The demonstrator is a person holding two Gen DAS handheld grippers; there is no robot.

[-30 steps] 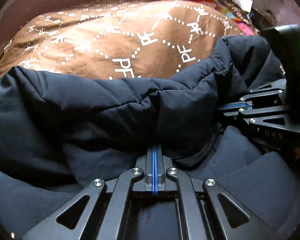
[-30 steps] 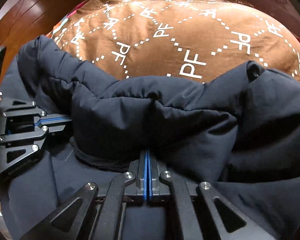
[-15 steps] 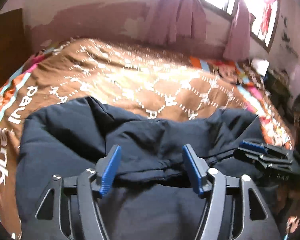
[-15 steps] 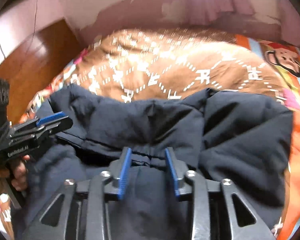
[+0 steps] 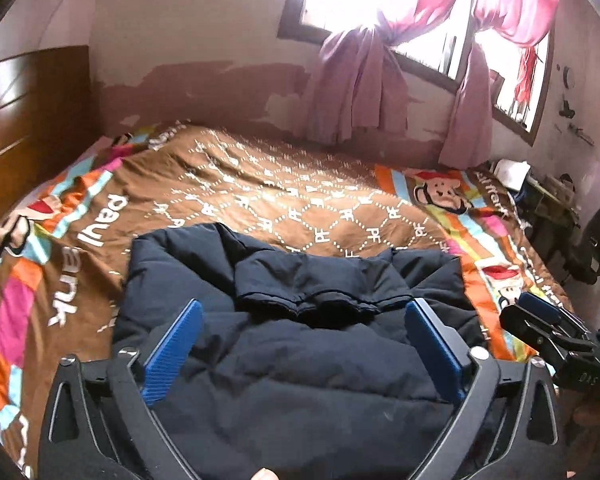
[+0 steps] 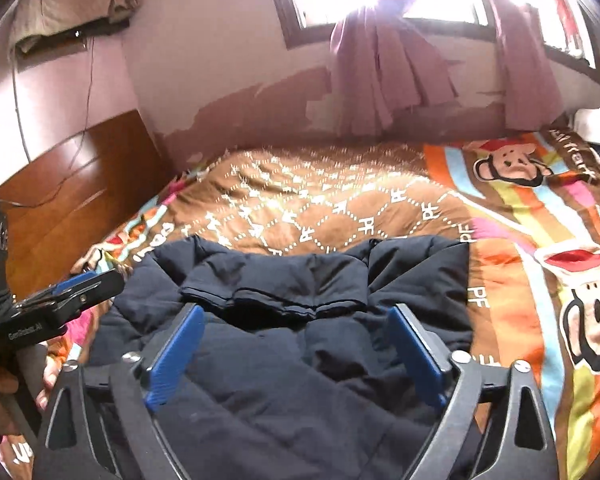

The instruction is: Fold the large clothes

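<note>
A dark navy padded jacket (image 5: pixel 300 344) lies folded on the bed's near side, with a folded-over flap (image 5: pixel 320 280) across its far part. It also shows in the right wrist view (image 6: pixel 300 340). My left gripper (image 5: pixel 300 344) is open, raised above the jacket and empty. My right gripper (image 6: pixel 296 344) is open too, above the jacket and empty. The right gripper appears at the right edge of the left wrist view (image 5: pixel 540 320). The left gripper appears at the left edge of the right wrist view (image 6: pixel 80 288).
The bed is covered by a brown patterned blanket (image 5: pixel 300 200) with colourful monkey borders. A wooden headboard (image 5: pixel 28 120) stands at left. Pink curtains (image 5: pixel 360 88) hang at the window on the far wall. Clutter (image 5: pixel 540 200) sits beyond the bed's right side.
Both grippers were shut on the jacket's fabric a second ago. They have opened, let go and drawn back and up, so the whole bed is now in view.
</note>
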